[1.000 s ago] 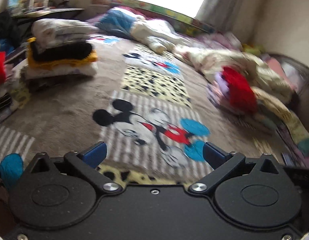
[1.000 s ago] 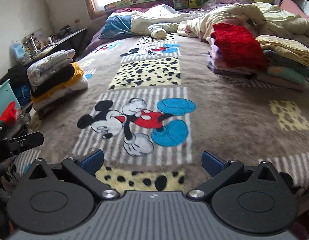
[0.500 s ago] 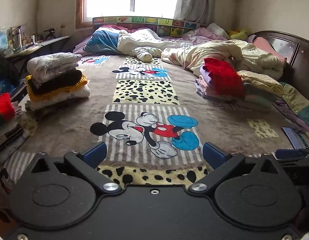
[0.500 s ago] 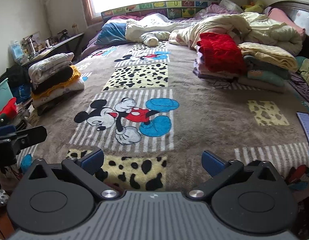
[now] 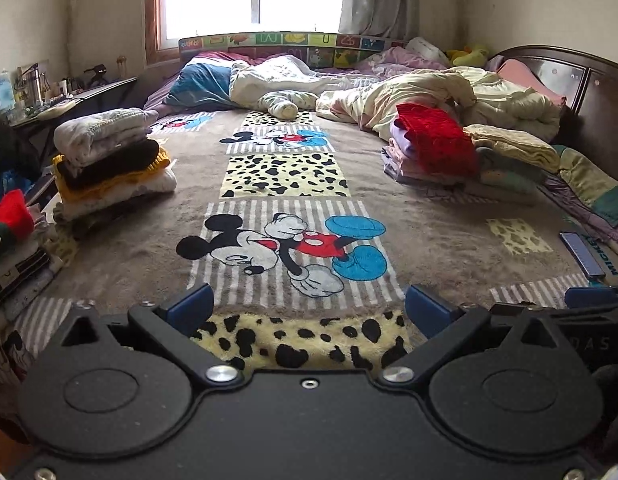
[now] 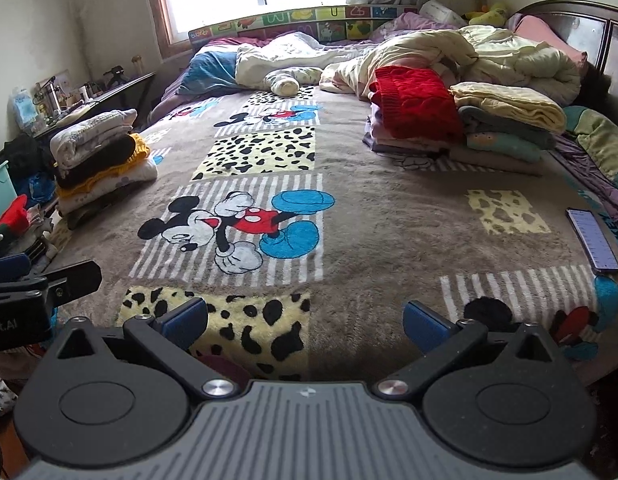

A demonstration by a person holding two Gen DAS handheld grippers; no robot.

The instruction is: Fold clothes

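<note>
While spread flat across the bed, Mickey blanket (image 5: 293,184) carries folded stack (image 5: 109,160) far left, nearer left gripper (image 5: 309,308), and red-topped stack (image 6: 421,120) far right, nearer right gripper (image 6: 305,320); both claws apart, clamping nothing; phone (image 6: 593,240) near right.

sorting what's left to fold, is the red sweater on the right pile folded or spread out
Folded: the red sweater lies as a compact bundle atop the right pile, no sleeves trailing.
</note>
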